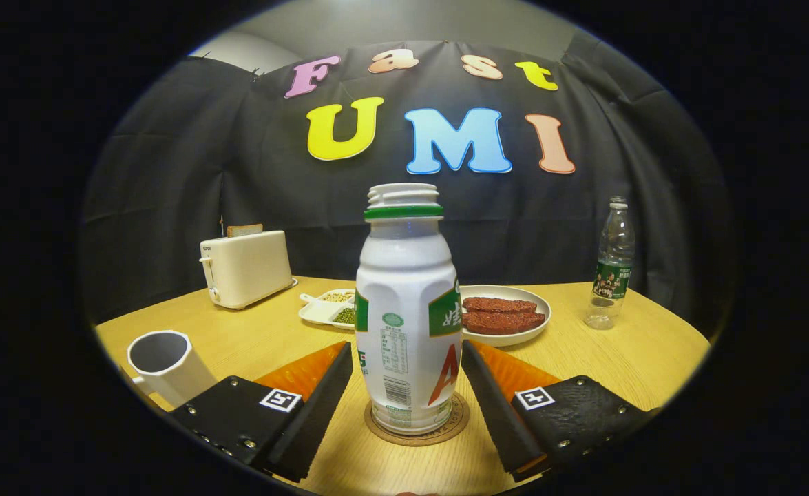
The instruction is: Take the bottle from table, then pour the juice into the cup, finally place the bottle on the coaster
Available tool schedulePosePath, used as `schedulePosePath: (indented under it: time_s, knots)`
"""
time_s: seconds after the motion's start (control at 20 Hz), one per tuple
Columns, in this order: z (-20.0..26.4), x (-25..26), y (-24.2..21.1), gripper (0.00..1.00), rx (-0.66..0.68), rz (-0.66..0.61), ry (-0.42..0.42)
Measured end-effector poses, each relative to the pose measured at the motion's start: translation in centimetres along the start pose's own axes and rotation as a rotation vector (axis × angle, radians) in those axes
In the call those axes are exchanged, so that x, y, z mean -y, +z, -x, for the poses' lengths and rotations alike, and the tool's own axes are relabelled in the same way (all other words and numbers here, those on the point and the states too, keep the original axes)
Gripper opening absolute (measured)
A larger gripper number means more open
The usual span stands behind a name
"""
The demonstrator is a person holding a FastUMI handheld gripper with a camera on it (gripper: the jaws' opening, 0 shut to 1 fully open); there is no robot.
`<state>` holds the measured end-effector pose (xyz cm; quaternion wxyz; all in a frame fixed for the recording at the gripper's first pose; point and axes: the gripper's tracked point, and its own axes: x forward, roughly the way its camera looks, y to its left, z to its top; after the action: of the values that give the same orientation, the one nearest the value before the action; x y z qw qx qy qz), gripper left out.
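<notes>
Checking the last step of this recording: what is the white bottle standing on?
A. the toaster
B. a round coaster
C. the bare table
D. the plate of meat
B: the bottle stands upright on the round coaster, between the open tongs, whose fingers are apart from it.

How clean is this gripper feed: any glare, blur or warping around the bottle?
Gripper view: bottle sharp, upright on the coaster, soft sheen only; gripper open, fingers flanking it; fisheye bends the table edge; cup dimmer near the rim.
</notes>
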<state>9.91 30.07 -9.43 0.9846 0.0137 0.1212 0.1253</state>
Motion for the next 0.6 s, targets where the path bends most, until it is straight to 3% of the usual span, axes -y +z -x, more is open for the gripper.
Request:
schedulePosePath:
  time_s: [0.6]
  knots:
    - [0.6, 0.1, 2.2, 0.97, 0.071, 0.031, -0.014]
